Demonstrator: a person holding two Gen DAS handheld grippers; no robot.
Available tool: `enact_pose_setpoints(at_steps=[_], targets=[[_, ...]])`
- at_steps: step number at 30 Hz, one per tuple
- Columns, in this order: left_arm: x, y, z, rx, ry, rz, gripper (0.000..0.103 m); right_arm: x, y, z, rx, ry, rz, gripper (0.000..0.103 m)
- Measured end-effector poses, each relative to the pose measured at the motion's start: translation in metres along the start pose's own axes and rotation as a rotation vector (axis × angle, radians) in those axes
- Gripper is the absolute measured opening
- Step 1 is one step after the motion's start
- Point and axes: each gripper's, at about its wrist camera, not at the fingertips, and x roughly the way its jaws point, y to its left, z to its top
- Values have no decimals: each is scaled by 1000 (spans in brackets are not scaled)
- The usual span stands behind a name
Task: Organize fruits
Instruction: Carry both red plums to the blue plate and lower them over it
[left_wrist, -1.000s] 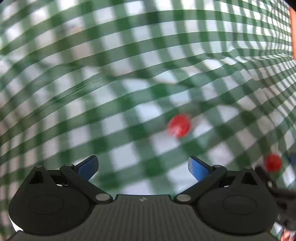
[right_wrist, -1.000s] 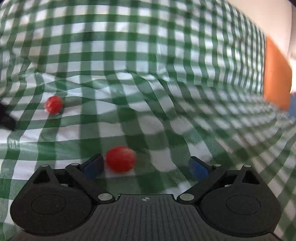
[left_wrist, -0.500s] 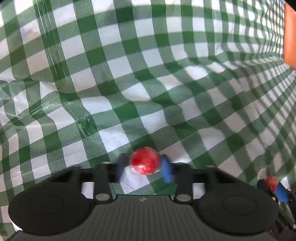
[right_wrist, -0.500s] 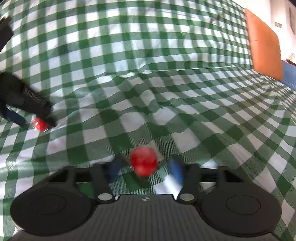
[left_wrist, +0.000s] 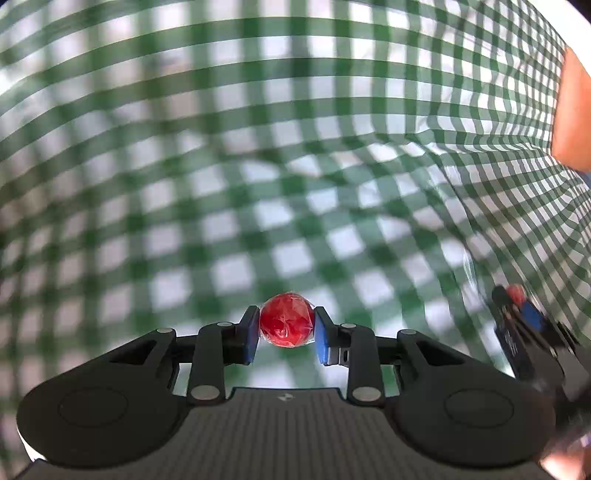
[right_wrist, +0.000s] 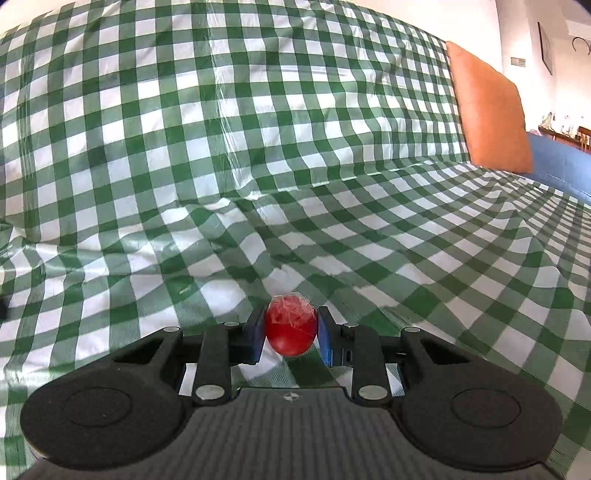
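Note:
My left gripper (left_wrist: 285, 330) is shut on a small round red fruit (left_wrist: 286, 325), its blue pads pressing both sides, lifted above the green-and-white checked cloth (left_wrist: 258, 166). At the right edge of the left wrist view the right gripper (left_wrist: 519, 312) shows, blurred, with a second red fruit (left_wrist: 515, 293) at its tip. In the right wrist view my right gripper (right_wrist: 291, 334) is shut on that red fruit (right_wrist: 291, 328), which looks wrapped in clear film and hangs just over the cloth (right_wrist: 221, 147).
The checked cloth covers a sofa seat and backrest (right_wrist: 184, 92), with folds where they meet. An orange cushion (right_wrist: 487, 110) leans at the right end, seen too in the left wrist view as an orange cushion (left_wrist: 570, 114). Blue upholstery (right_wrist: 557, 162) lies beyond it.
Both grippers went from open over loose red fruits to shut on one each. The left gripper has since lifted its fruit off the cloth; the right has risen slightly and rolled.

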Motion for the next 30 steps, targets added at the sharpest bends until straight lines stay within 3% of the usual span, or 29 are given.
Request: enact_pose_setpoints(at_steps=[5, 9, 16, 20, 30], targets=[[-92, 41, -61, -95, 14, 50, 34, -56, -1, 9, 6, 30, 59, 30], [-162, 70, -110, -122, -1, 134, 34, -135, -5, 9, -64, 51, 168, 30], [-261, 98, -200, -203, 3, 158, 34, -279, 9, -16, -208, 136, 392, 30], [-305, 105, -243, -227, -38, 183, 34, -341, 26, -23, -242, 155, 523, 30], [-360, 108, -314, -301, -124, 159, 34, -433, 57, -34, -392, 87, 672, 30]])
